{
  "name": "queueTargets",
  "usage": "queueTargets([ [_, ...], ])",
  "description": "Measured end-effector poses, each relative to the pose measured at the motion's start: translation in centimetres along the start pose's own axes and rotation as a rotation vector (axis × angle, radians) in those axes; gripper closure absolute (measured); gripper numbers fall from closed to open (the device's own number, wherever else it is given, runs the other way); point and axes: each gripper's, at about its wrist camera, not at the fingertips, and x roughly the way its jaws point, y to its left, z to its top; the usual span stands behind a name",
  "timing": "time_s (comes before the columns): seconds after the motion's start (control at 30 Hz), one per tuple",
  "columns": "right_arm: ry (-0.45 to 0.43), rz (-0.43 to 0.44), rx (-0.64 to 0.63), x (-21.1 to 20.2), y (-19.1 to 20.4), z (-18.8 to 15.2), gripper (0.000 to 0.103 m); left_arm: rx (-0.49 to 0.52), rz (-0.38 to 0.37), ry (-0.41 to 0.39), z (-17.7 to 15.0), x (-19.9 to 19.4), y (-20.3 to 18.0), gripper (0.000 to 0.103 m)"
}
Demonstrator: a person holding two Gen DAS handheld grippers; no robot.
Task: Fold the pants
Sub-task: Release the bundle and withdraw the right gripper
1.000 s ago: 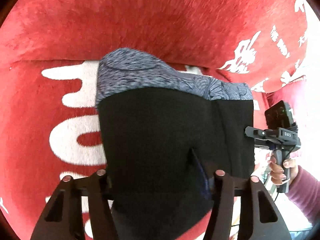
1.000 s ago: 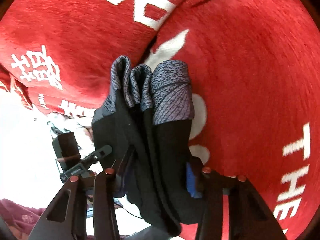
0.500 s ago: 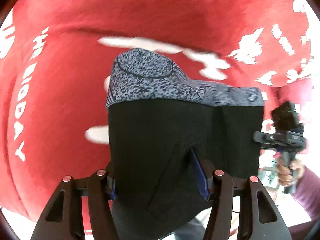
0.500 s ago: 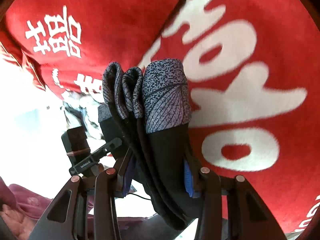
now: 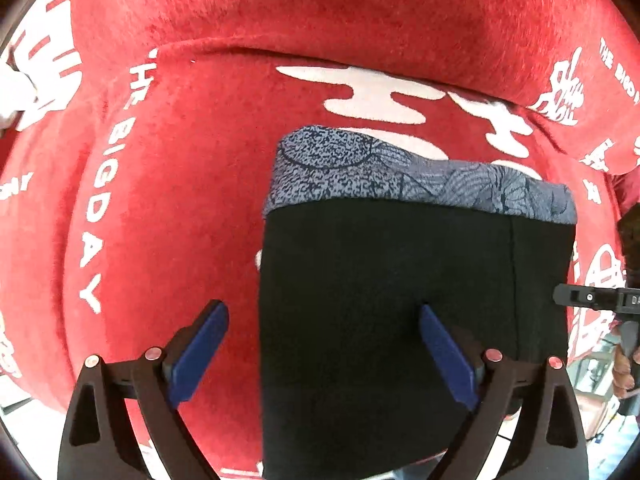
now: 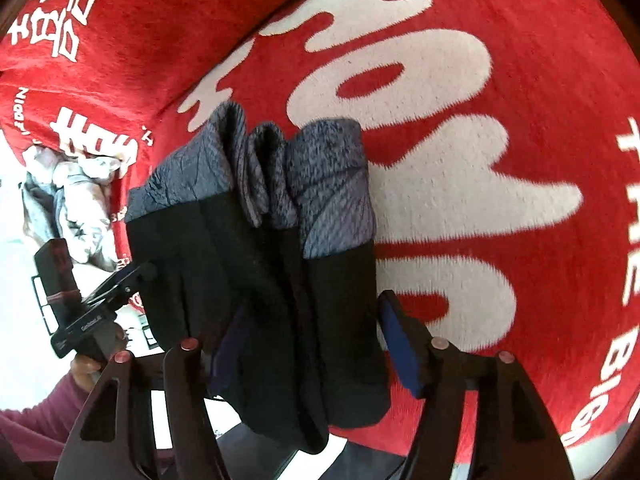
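Observation:
The black pants (image 5: 400, 292) with a grey-blue patterned band (image 5: 400, 176) lie folded in a compact stack on the red blanket (image 5: 180, 200). My left gripper (image 5: 324, 352) is open, its blue pads spread wide, the left pad off the fabric and the right pad over it. In the right wrist view the stacked layers (image 6: 272, 280) show edge-on. My right gripper (image 6: 312, 344) is open around the stack's near end, and the blue pads stand apart from the cloth.
The red blanket with white lettering (image 6: 480, 160) covers the whole surface and rises in a fold behind. A crumpled pale garment (image 6: 76, 204) lies off the blanket's edge. The other hand-held gripper shows at each view's side (image 5: 600, 304).
Both grippers have opened and let go of the pants. The folded stack has come down from hanging onto the blanket, and the left gripper has shifted left of it.

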Motion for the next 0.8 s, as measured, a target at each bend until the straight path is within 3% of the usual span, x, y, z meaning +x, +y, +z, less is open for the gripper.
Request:
queueTargets([
  [0.47, -0.028, -0.161, 0.009, -4.0, 1.9, -5.0, 0.018, -0.023, 0.18, 0.007, -2.9, -6.3, -5.1, 0.006],
  [0.57, -0.069, -0.227, -0.032, -5.8, 3.0, -5.3, 0.01, -0.053, 0.185, -0.01, -3.4, -7.8, -6.0, 0.006],
  [0.7, -0.098, -0.248, -0.064, -7.6, 4.1, -5.5, 0.008, -0.06, 0.188, -0.029, -3.8, -9.5, -7.1, 0.006],
  [0.8, -0.138, -0.261, -0.084, -8.7, 5.2, -5.8, 0.0, -0.044, 0.178, -0.027, -3.9, -10.1, -7.4, 0.006],
])
